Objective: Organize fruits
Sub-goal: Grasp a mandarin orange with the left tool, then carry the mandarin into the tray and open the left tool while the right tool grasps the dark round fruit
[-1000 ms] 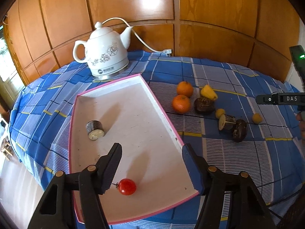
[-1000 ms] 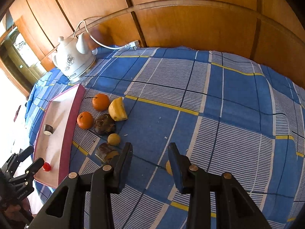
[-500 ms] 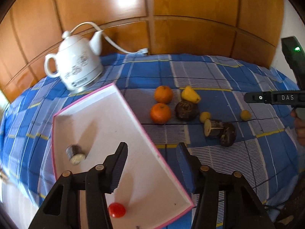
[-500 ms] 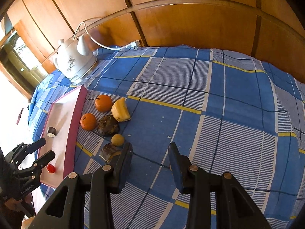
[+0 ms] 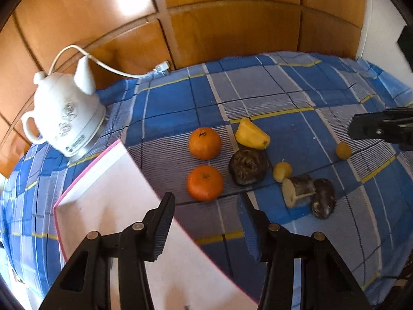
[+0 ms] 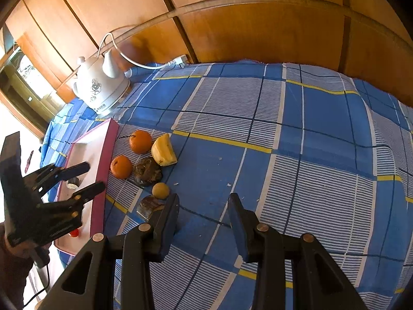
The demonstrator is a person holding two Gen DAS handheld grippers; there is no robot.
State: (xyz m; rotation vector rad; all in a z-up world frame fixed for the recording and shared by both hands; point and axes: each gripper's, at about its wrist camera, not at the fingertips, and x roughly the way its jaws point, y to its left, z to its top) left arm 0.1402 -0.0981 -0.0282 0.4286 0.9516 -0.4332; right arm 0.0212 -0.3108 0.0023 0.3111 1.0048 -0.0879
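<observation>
Wood panelling backs a table under a blue checked cloth [image 5: 258,95], with a white kettle [image 5: 64,118] at the upper left. At frame centre lie two oranges [image 5: 205,143], a yellow wedge [image 5: 251,135] and dark fruit pieces [image 5: 249,166], beside the pink-rimmed tray [image 5: 87,170]. Left gripper [image 5: 206,219] hangs with jaws apart and empty over the tray's edge; right gripper [image 6: 204,219] is likewise spread, empty.

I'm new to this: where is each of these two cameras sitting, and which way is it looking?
Left wrist: rides the left tongs, facing the pink-edged tray and near orange; its own open fingers show, the right tongs' tip at right.
Right wrist: rides the right tongs, facing across the checked cloth; its own open fingers show, the left tongs over the tray at left.
Shared: the white kettle, oranges and tray.
</observation>
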